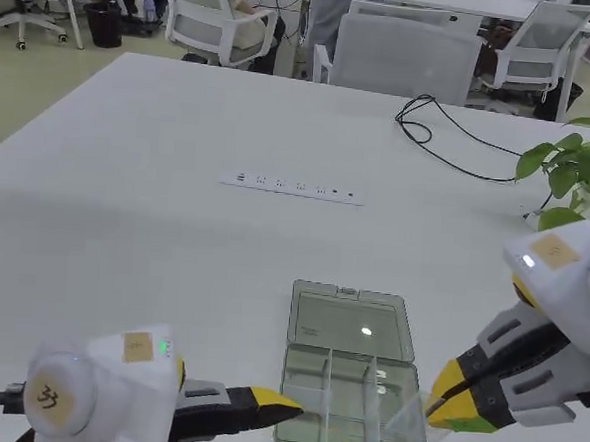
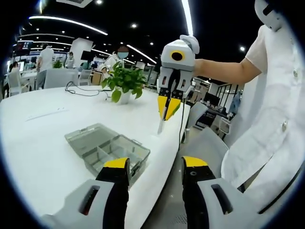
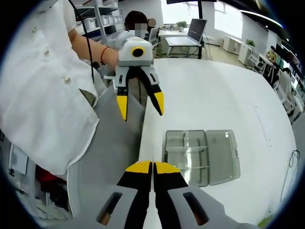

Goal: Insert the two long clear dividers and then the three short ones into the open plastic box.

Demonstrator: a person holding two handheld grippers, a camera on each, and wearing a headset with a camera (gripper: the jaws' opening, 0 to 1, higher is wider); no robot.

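Table first — white and wide, taking up most of my head view, with office chairs past its far edge. At its right edge stands a leafy green plant. Near me, between my two grippers, lies the box, open, with its lid folded back flat on the table on the far side. Clear dividers already stand in the box and split it into compartments; how many I cannot tell. My right gripper hangs just beside the box's right wall, jaws closed tight on a thin clear divider that sticks out past the tips; in the head view its free end overlaps the box's right rim, but whether it touches I cannot tell. My left gripper is just beside the box's left wall, jaws spread wide with nothing between them. Farther out, mid-table, lies a white power strip, and a thin black cable loops well beyond it, towards the plant.
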